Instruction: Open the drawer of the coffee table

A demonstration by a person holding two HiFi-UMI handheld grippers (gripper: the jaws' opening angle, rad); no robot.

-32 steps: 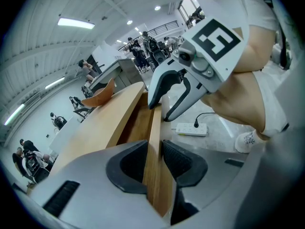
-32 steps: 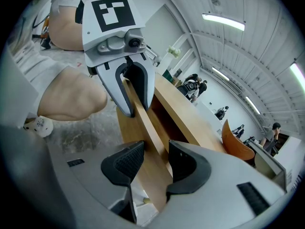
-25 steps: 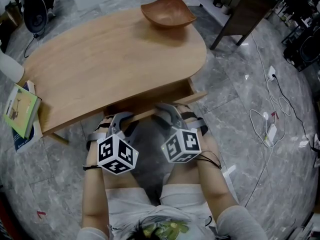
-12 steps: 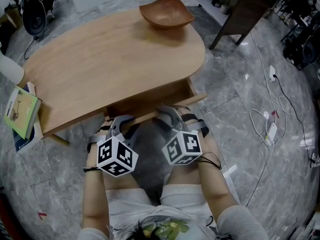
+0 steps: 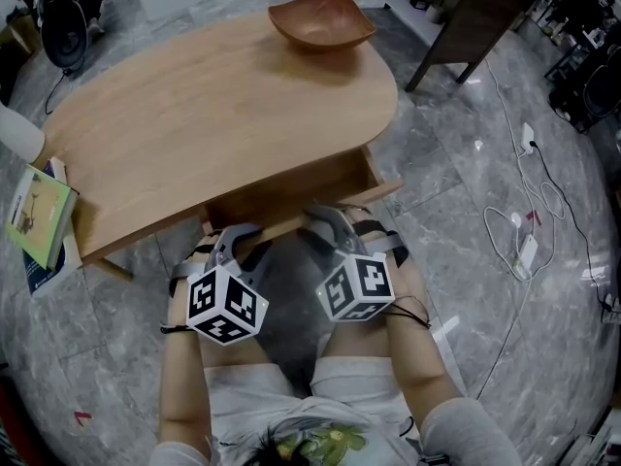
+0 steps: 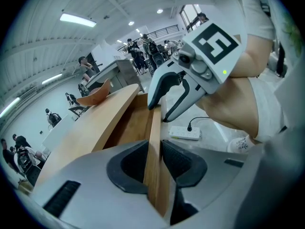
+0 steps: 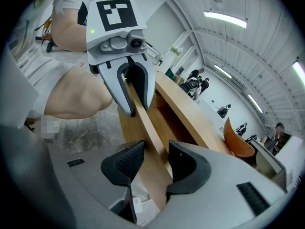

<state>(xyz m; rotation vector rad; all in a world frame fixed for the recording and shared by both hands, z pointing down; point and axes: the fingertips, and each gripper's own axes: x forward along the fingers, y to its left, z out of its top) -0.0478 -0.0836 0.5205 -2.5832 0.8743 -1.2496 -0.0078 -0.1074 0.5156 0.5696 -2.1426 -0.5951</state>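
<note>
Counts: one wooden coffee table, one drawer in its near side, one wooden bowl on the far right end of the top, two grippers. Left of the table there are two stacked books, green cover on top. On the floor to the right are one white power strip with loose cables and one dark side table further off. Several people stand in the far background in both gripper views, too small to count.

The drawer sits partly pulled out toward the person, its box showing beneath the tabletop at the near right. The drawer front is a thin upright board running left to right.

The left gripper is on the left part of the drawer front. Its jaws have just been closing and stand at a narrow gap with the board between them, both pads against the wood, one on each face.

The right gripper is on the same board, just to the right, apart from the left one. Its jaws are also at a narrow gap, straddling the top edge, and the pads grip the board on both faces.

Both grippers angle downward over the person's knees.
</note>
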